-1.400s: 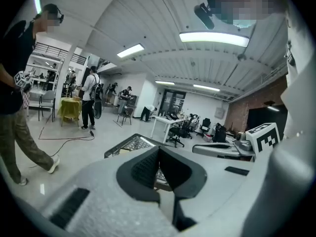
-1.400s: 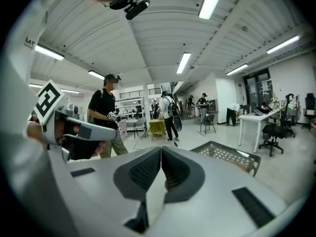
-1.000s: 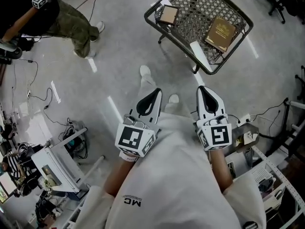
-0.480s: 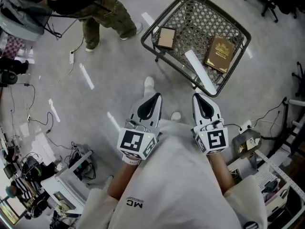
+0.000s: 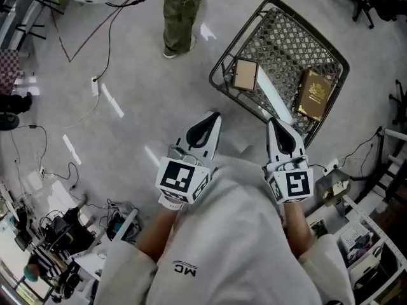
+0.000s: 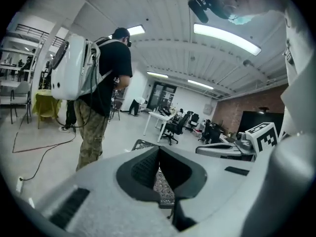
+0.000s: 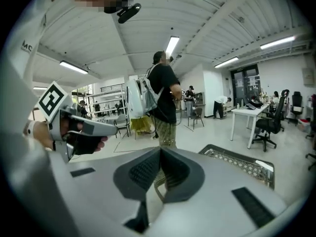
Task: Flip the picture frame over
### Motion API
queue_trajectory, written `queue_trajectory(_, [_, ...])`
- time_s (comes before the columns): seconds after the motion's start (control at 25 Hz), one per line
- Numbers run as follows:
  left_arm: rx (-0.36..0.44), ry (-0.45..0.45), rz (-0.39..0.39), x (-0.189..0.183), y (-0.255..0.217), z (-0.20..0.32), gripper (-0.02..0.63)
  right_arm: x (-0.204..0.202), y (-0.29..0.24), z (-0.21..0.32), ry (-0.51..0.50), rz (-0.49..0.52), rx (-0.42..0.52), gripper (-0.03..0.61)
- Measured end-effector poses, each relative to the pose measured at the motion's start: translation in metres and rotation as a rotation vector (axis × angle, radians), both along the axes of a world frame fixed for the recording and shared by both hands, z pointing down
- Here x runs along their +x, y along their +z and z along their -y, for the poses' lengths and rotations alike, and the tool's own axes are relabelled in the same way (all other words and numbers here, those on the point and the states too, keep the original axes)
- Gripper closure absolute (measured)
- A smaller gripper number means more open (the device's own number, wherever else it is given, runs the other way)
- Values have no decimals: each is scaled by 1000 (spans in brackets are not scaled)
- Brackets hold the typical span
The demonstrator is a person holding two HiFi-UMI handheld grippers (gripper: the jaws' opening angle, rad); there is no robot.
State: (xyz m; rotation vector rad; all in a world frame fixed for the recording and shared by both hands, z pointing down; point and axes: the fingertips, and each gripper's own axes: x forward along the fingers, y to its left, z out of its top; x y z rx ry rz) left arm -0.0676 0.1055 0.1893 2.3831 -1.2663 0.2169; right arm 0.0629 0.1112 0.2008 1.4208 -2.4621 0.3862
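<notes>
A small brown picture frame [image 5: 245,75] lies flat at the left end of a black wire-mesh table [image 5: 289,27]. Beside it lie a white strip [image 5: 272,99] and a brown book with gold print [image 5: 316,94]. My left gripper [image 5: 213,117] is shut and empty, held over the floor short of the table. My right gripper [image 5: 273,122] is also shut and empty, its tip at the table's near rim. In the left gripper view the jaws [image 6: 159,149] meet over the mesh. In the right gripper view the shut jaws [image 7: 160,151] point past the table rim [image 7: 237,164].
A person in olive trousers [image 5: 181,11] with a white backpack [image 6: 74,65] stands just beyond the table. Cables [image 5: 82,75] trail over the grey floor at the left. Shelving and gear [image 5: 356,234] crowd the lower right; equipment clutters the lower left.
The mesh table has come closer to my grippers and the right one now reaches its rim. The standing person has shifted right across the top. Both grippers stayed shut.
</notes>
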Motion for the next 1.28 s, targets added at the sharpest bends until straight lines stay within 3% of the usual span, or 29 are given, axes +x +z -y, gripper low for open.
queue_trajectory(0.2, [10,58,-1,-21,-1,45,589,-30,0,38,38,-24,-4,561])
queue_trajectory(0.64, [-60,103,21,-14,31,70,589,-34,27,80,41,-45,-16,561])
queue_trajectory(1.28, [-153,70,52,-17,102,87,589,-40,139,108,102,-39,-230,551])
